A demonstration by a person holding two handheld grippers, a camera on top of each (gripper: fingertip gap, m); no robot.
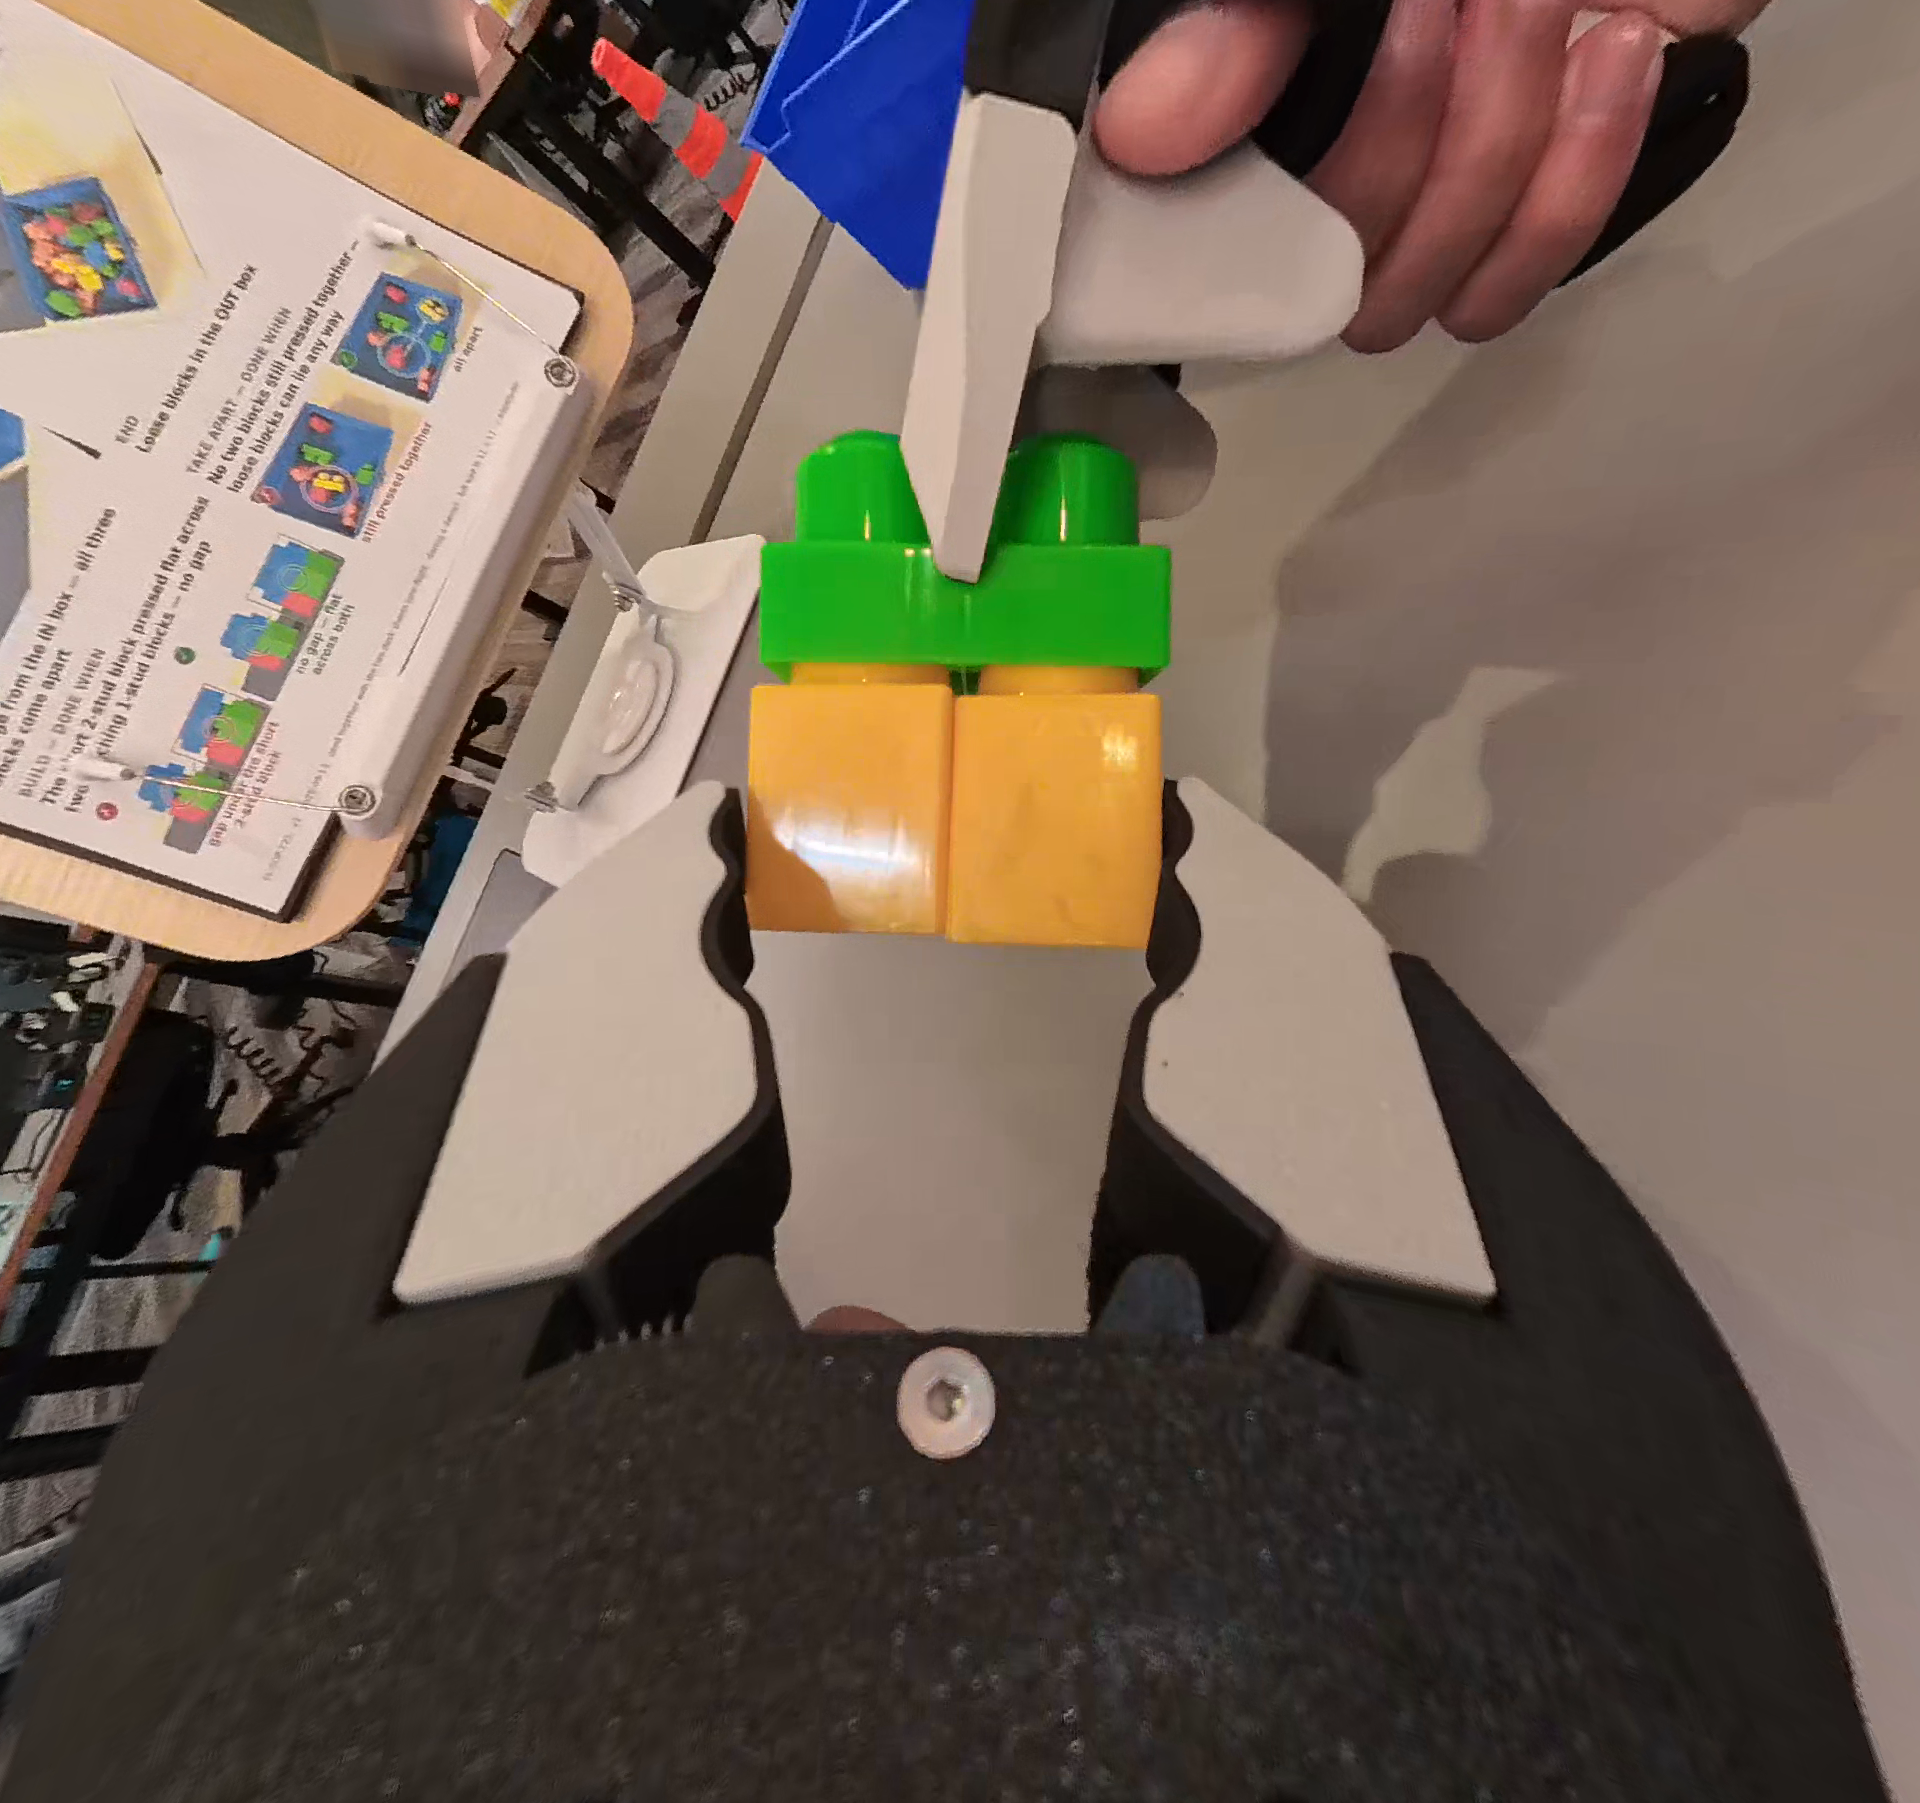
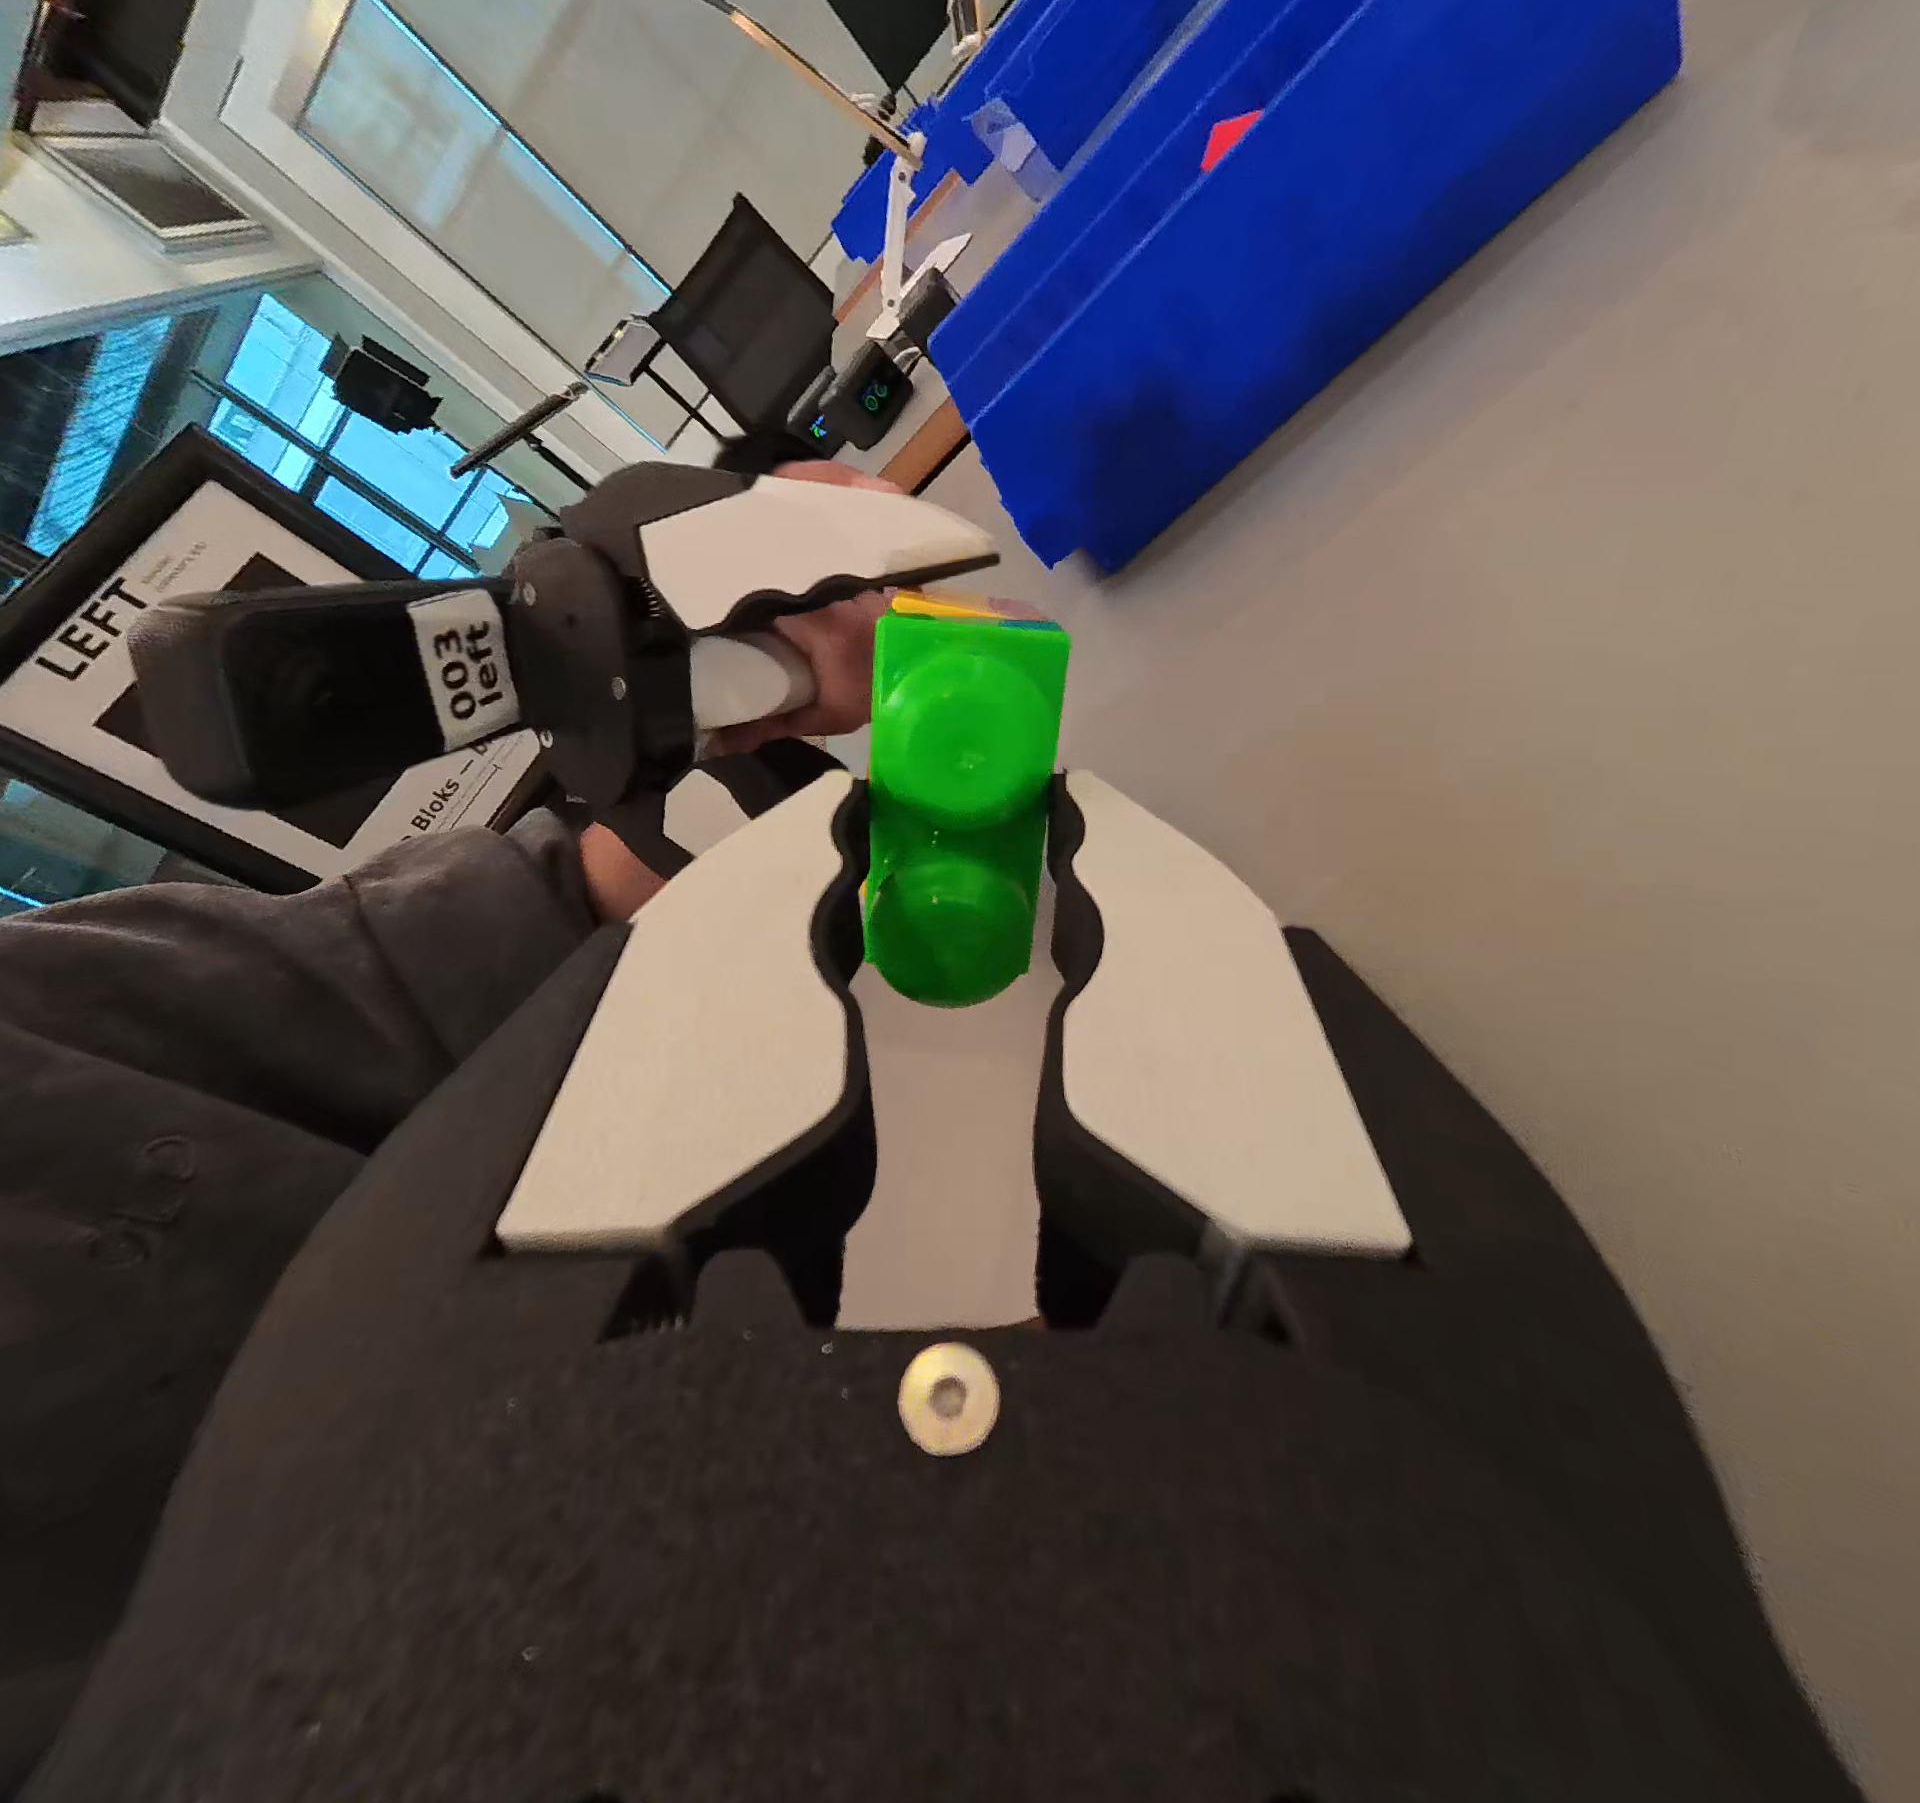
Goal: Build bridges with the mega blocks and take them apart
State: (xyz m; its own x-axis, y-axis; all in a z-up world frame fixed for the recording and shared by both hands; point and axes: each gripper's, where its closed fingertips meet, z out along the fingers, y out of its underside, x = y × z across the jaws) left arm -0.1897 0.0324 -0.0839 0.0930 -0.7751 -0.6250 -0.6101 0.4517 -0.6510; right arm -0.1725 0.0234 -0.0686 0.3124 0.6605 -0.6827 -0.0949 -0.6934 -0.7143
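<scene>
The left tongs (image 1: 951, 865) were clamped on the pair of yellow blocks (image 1: 951, 813), one finger pressed to each outer side. The green block (image 1: 966, 610) sat across the two yellow ones, its studs pointing away from that camera, with a thin line of yellow stud showing under it, so it was not fully seated. The right tongs (image 2: 951, 854) were closed on the green block, gripping its long sides from above; in the left wrist view only one of their grey fingers (image 1: 982, 351) could be followed down between the studs, the other mostly hidden behind the block. A hand (image 1: 1455, 122) held their handle, cut off at the top edge.

The stack was over a pale grey table (image 1: 1558, 818) with plenty of bare room to the right. The table's edge ran close on the left, and beyond it lay a wooden board with an instruction sheet (image 1: 260, 506) clipped on. Blue bins (image 2: 1299, 299) stood well apart at the far side; a scrap of red showed inside one, too little to name. From the right wrist view the yellow blocks were almost wholly hidden behind the green.
</scene>
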